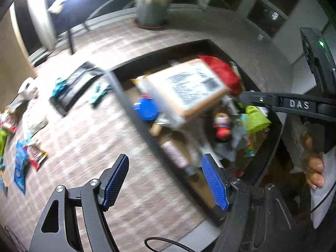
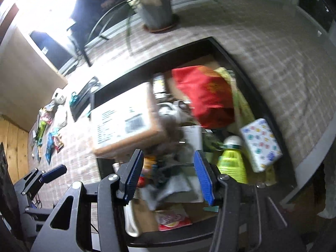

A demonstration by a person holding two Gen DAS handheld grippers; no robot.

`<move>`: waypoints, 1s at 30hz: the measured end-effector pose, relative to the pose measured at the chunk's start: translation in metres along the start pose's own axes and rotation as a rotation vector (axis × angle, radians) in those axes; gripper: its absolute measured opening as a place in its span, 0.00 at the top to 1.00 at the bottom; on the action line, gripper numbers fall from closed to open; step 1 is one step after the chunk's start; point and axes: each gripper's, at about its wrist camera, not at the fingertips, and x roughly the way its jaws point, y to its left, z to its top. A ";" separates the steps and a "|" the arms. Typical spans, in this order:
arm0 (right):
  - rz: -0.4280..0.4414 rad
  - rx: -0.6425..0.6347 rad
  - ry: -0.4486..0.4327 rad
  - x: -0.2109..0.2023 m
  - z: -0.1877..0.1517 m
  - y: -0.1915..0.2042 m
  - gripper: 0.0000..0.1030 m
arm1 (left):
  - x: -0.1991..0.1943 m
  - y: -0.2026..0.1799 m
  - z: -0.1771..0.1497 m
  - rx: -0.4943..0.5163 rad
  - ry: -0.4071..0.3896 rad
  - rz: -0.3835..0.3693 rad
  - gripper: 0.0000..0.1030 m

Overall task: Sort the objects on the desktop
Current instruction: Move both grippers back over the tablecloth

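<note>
- Your left gripper [image 1: 164,180] hangs with its blue pads spread wide and nothing between them, straddling the near rim of the black bin [image 1: 134,109]; your right gripper [image 2: 168,177] is parted too, a little narrower, and empty, poised right over the bin's clutter.
- The bin is already piled high, so a good share of the sorting looks done; the cardboard box [image 2: 124,124] with the white label sits tilted on top at the bin's left edge, blurred; the red bag [image 2: 204,96] lies toward the far side; the patterned white pack [image 2: 261,145] leans at the right wall beside the yellow-green bottle [image 2: 231,163]; the blue lid [image 1: 147,109] peeks from under the box.
- Plenty is left, I'd judge: out on the desk's left end the snack packets [image 1: 31,155], the black tray [image 1: 73,88] and the teal clips [image 1: 98,94] lie loose, well apart from the bin; small white thing [image 2: 58,97] near the far-left corner, too blurred to name.
- The desk wears a pale checked cloth [image 1: 88,138]; potted plant [image 2: 155,8] stands at the far edge.
- Behind it, dark windows and a bright glare at upper left; wooden panelling shows low on the left in the right wrist view.
</note>
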 end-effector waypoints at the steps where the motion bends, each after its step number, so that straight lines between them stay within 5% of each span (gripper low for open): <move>1: 0.007 -0.012 0.003 0.002 0.000 0.008 0.52 | -0.003 0.010 -0.002 -0.018 -0.002 0.009 0.33; 21: 0.120 -0.310 0.053 0.055 0.009 0.200 0.52 | -0.024 0.211 -0.048 -0.252 0.000 0.216 0.31; 30: 0.150 -0.440 0.121 0.095 0.006 0.285 0.42 | -0.022 0.300 -0.063 -0.346 0.038 0.274 0.27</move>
